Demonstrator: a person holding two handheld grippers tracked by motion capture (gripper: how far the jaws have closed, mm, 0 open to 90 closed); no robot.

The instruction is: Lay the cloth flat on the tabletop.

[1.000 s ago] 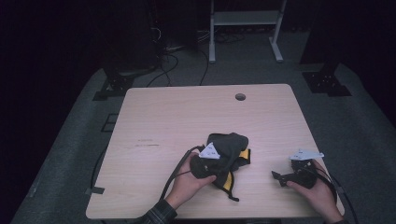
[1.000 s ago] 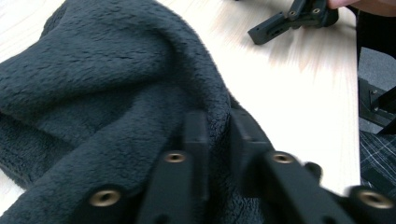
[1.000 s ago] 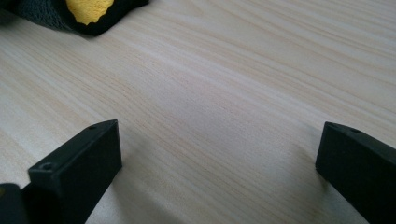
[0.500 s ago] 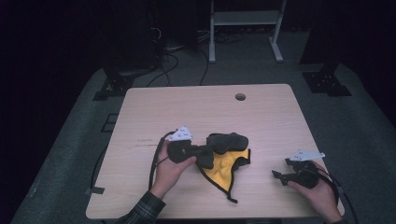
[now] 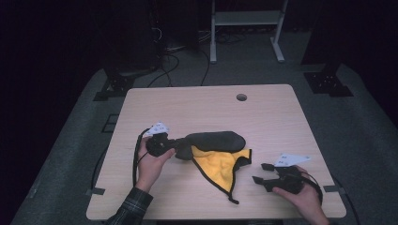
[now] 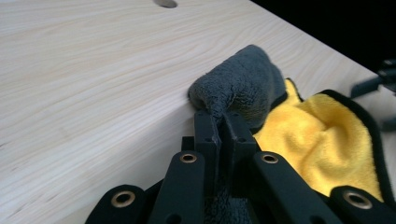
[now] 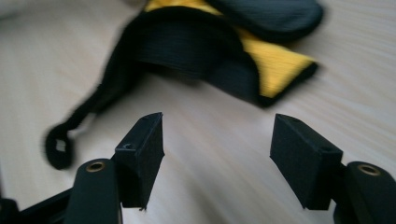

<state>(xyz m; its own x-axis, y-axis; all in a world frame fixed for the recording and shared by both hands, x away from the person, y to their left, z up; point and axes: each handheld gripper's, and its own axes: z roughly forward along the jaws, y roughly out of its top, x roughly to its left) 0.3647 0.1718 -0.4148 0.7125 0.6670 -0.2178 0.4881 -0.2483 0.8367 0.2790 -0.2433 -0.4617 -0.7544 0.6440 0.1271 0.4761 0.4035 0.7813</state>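
A cloth (image 5: 217,149), grey on one side and yellow on the other with a black edge, lies in the middle of the wooden table (image 5: 206,108). My left gripper (image 5: 180,149) is shut on the cloth's grey left end; the grey fold (image 6: 243,86) is pinched between its jaws in the left gripper view, with the yellow side (image 6: 322,140) to the right. My right gripper (image 5: 259,172) stands open near the table's front right, a little right of the cloth. The cloth's yellow corner (image 7: 275,60) and its black loop (image 7: 58,147) lie ahead of that gripper (image 7: 217,140).
A round cable hole (image 5: 241,97) sits near the table's far edge. Beyond the table a white metal frame (image 5: 244,28) and cables (image 5: 173,51) stand on the dark floor. Cables trail from both grippers over the table's front.
My left gripper has pulled the cloth's grey end to the left, spreading the bunched cloth and baring its yellow side. The right gripper has stayed near the front right.
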